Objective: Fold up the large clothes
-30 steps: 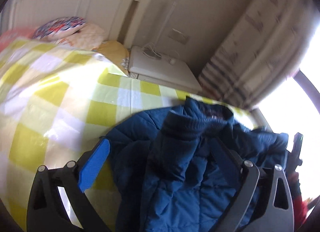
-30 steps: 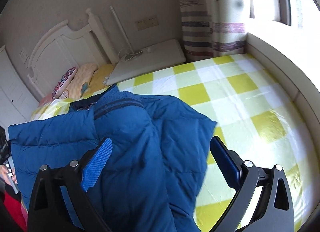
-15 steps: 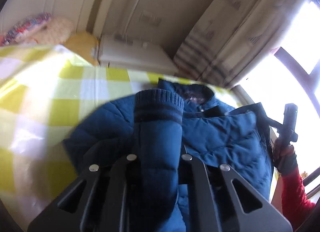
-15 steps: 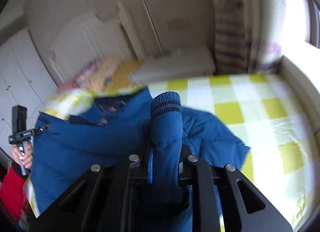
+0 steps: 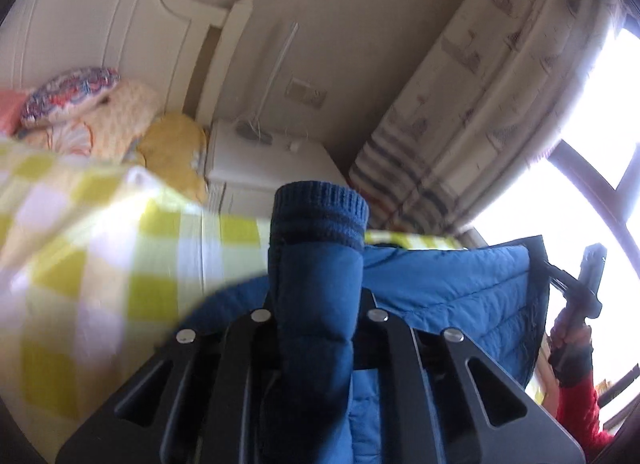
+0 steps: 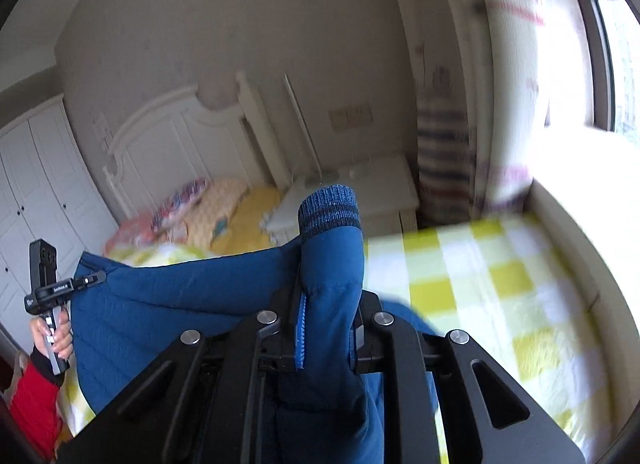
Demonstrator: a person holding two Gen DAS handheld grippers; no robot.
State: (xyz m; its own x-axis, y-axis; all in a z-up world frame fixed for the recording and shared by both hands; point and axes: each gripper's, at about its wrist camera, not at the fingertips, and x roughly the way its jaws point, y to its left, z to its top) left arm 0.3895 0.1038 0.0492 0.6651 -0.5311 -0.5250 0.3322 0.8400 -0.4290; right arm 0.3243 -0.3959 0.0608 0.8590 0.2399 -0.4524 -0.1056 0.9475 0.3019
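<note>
My left gripper is clamped tight on 1 sleeve of the blue padded jacket, knit cuff poking up at frame centre. My right gripper pinches the other sleeve the same way. The jacket hangs between them, lifted over the yellow-checked bed cover. Pillows lie upper left by the white headboard; a nightstand stands beside the striped curtain.
</note>
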